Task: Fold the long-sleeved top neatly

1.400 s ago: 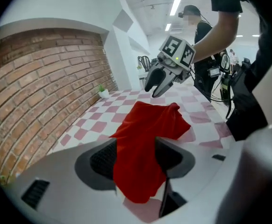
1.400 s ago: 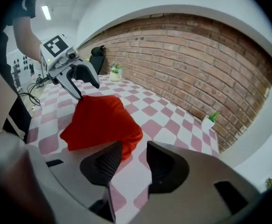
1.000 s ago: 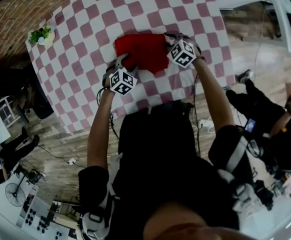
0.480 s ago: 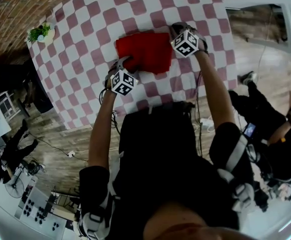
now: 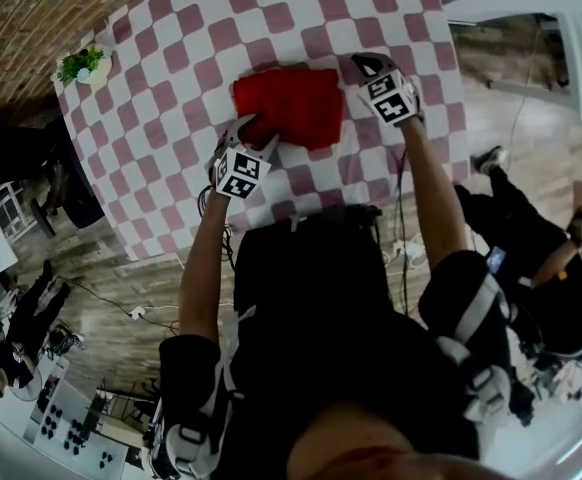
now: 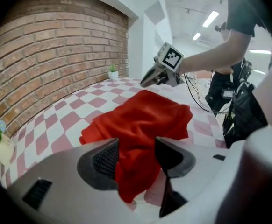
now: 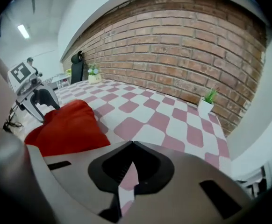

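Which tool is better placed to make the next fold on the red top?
Left, probably. The left tool grips the red top at its near corner, while the right tool is shut on nothing, off to the side over the checkered tablecloth.

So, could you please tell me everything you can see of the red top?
The red top is plain, soft-looking red fabric, folded into a rumpled, roughly rectangular bundle lying on the checked tablecloth. One near corner is raised and pinched in the left gripper; the shut right gripper sits beside it, not touching.
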### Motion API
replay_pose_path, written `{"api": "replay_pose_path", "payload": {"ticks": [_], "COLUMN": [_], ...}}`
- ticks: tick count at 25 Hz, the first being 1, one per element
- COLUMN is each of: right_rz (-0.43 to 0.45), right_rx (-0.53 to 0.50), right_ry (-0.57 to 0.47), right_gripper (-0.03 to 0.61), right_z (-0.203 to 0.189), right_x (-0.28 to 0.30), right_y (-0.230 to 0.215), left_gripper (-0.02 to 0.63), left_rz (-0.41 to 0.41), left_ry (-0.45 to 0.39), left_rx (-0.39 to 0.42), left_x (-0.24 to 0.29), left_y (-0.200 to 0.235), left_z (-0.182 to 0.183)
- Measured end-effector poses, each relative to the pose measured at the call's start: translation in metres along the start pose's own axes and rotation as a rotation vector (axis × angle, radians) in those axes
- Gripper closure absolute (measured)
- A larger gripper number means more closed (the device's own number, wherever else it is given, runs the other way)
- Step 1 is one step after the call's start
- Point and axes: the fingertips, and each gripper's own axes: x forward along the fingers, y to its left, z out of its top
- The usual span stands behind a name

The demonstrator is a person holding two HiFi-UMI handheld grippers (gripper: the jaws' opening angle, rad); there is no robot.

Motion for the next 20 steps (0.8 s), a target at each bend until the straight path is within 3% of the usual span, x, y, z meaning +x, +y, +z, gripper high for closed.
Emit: {"api": "replay_pose_path", "payload": {"ticks": [3, 6, 9, 12, 15, 20], "right_rz": [-0.011, -0.054, -0.092, -0.130, -0.168, -0.206], "right_rx": [0.107, 0.200, 0.322, 0.431, 0.510, 0.503], "right_ry": [-0.069, -0.169, -0.274, -0.368, -0.444, -0.539], "right_gripper": [0.571, 0.571, 0.571, 0.571, 0.571, 0.571], "right_z": [0.009, 0.025, 0.042, 0.055, 0.067, 0.091], "right_x": [-0.030, -0.065, -0.109, -0.156, -0.200, -0.266], "right_y": [0.028, 0.041, 0.074, 0.111, 0.144, 0.193], "left_gripper": [0.394, 0.513, 0.578, 0.604, 0.606, 0.606], "left_rz": [0.025, 0.075, 0.121, 0.155, 0.180, 0.245], "left_ry": [-0.101, -0.255, -0.388, -0.483, -0.567, -0.666], "left_rx": [-0.057, -0.088, -0.130, -0.211, -0.237, -0.270], "left_x": [-0.031, -0.064, -0.115, -0.164, -0.212, -0.281], "left_y": [0.007, 0.021, 0.025, 0.024, 0.019, 0.002], "left_z": [0.013, 0.041, 0.056, 0.062, 0.072, 0.085]}}
